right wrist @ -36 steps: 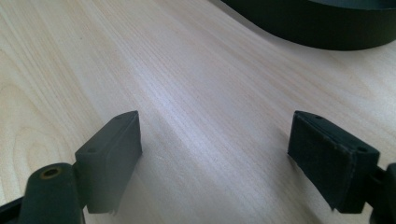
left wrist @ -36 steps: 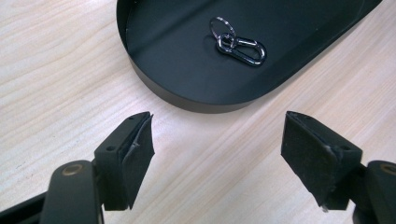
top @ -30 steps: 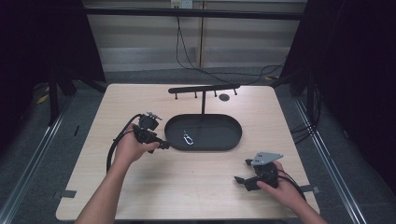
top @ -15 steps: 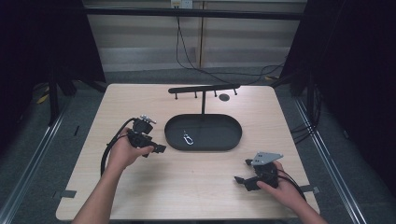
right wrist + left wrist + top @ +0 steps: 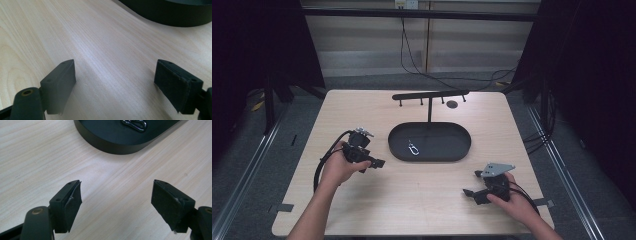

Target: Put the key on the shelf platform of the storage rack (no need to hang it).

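Left gripper [image 5: 374, 162] back, carabiner [image 5: 413, 148] beyond jaws.

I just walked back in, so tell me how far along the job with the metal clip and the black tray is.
Done: the metal clip lies inside the black tray, under the hook stand. In hand: nothing; the left gripper sits open beside the tray's left end, and the right gripper rests open near the table's front right. Left: whatever comes after the clip; no other loose item is on the table.
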### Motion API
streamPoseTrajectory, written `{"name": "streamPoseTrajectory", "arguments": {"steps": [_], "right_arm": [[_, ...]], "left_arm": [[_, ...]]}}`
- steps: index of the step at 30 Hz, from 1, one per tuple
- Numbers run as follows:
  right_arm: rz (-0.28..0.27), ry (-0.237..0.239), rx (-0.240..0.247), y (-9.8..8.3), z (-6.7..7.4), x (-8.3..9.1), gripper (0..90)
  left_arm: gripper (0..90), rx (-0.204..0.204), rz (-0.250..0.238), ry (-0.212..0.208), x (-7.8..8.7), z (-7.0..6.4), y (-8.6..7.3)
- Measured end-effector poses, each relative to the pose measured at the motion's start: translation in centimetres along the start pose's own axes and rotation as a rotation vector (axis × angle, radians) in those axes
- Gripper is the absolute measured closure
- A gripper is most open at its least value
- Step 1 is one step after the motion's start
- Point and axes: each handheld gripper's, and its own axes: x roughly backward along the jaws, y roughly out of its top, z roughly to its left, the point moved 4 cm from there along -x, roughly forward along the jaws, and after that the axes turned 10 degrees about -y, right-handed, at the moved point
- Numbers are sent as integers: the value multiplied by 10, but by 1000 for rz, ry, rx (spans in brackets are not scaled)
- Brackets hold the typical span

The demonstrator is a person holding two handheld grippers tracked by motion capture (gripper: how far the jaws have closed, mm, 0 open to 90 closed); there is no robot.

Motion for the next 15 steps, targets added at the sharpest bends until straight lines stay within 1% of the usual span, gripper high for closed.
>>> {"name": "streamPoseTrajectory", "arguments": {"steps": [1,2,4,8,15], "right_arm": [[0,0,0,0,0,0,170],[0,0,0,0,0,0,170],[0,0,0,0,0,0,170],[0,0,0,0,0,0,170],[0,0,0,0,0,0,170]], "left_arm": [[237,6,-6,3,0,-1,-1],[234,2,0,0,0,-1,-3],[233,5,-2,-2,-1,-1,-5],[234,6,7,-12,-1,-2,-10],[234,10,22,-13,0,-1,-20]]}}
